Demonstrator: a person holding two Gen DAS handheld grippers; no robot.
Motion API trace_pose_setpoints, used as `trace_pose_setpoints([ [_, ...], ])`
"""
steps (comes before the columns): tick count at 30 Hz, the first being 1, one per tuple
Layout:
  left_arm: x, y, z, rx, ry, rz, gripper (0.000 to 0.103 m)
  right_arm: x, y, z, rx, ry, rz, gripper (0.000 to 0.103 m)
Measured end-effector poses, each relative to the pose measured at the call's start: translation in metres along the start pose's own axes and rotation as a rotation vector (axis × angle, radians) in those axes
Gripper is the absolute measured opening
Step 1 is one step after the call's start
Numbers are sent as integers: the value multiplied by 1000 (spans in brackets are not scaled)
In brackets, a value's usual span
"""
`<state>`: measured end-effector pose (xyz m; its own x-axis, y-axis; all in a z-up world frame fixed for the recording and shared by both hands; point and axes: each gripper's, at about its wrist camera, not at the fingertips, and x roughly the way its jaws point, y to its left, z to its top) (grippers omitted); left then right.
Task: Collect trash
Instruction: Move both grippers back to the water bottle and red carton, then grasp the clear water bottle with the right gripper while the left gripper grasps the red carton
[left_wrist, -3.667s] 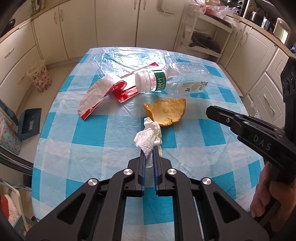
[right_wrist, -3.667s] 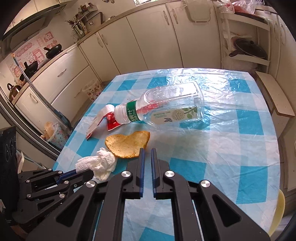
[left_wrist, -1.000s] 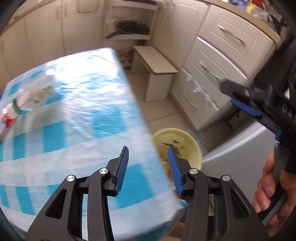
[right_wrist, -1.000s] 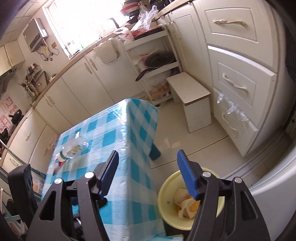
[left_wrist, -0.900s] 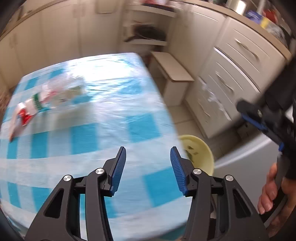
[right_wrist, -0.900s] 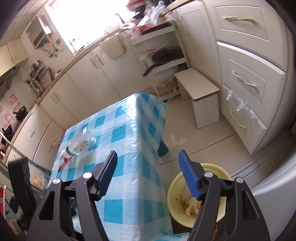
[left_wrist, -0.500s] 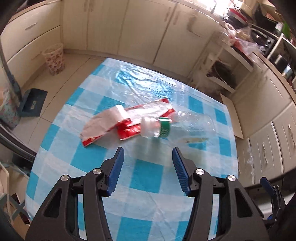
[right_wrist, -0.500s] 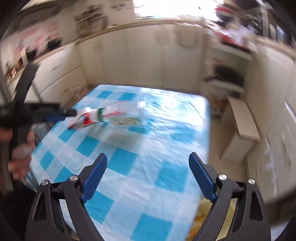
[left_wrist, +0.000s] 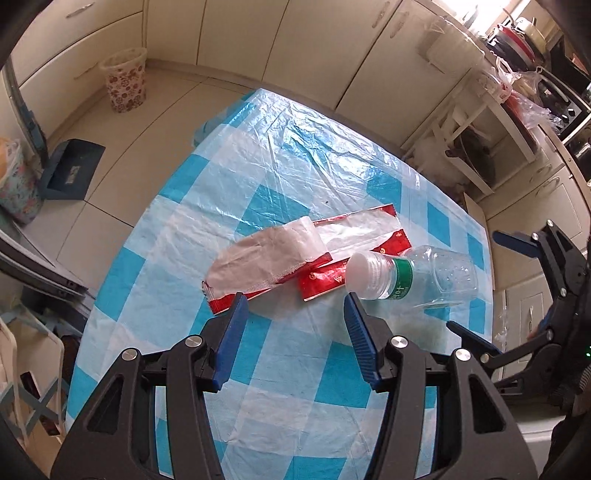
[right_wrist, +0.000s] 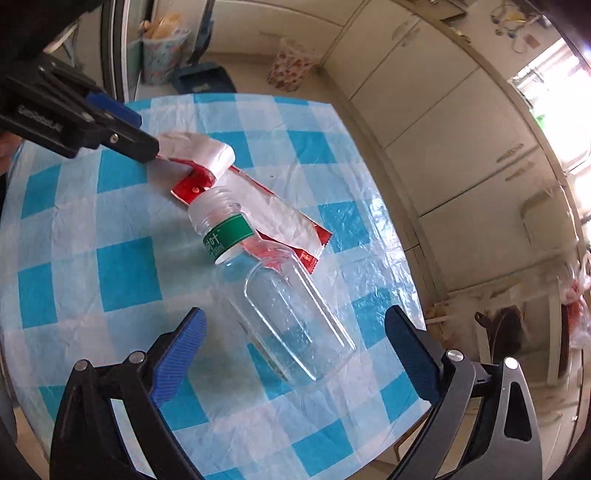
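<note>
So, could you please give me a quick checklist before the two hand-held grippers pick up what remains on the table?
1. Right hand-held gripper empty, jaws opening: ok.
2. Clear plastic bottle lying between its jaws, not yet gripped: ok.
3. Left hand-held gripper empty, open: ok.
4. Red and white wrapper just ahead of the left fingertips: ok.
5. Bottle neck lying over the wrapper's end, may drag it: not ok.
6. Trash bowl in view: not ok.
</note>
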<state>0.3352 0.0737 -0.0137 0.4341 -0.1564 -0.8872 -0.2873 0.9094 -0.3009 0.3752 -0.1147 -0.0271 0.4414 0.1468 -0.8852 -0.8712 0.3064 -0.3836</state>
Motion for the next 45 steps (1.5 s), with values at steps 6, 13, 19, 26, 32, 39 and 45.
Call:
trace_pose_setpoints([
  [6,9,3,2,11,34,6,52,43,8,9,-97,96,41,93],
  [13,19,1,8,14,37,39,52,38,9,-10,152,129,173,68],
  [19,30,-9,19,73,-2,140,54,-2,42,-57,427,97,233,55],
  [26,58,-24,35,167,-6,220,63,-49,83,-121,729,25,225,55],
  [32,73,-37,33,207,-11,252,51,-58,80,-126,794,-24,157,59],
  [39,73,-64,5,315,3,203,2,-65,84,-120,778,-46,111,63],
  [45,53,-72,-24,387,22,162,1,-65,92,-116,753,-48,104,58],
])
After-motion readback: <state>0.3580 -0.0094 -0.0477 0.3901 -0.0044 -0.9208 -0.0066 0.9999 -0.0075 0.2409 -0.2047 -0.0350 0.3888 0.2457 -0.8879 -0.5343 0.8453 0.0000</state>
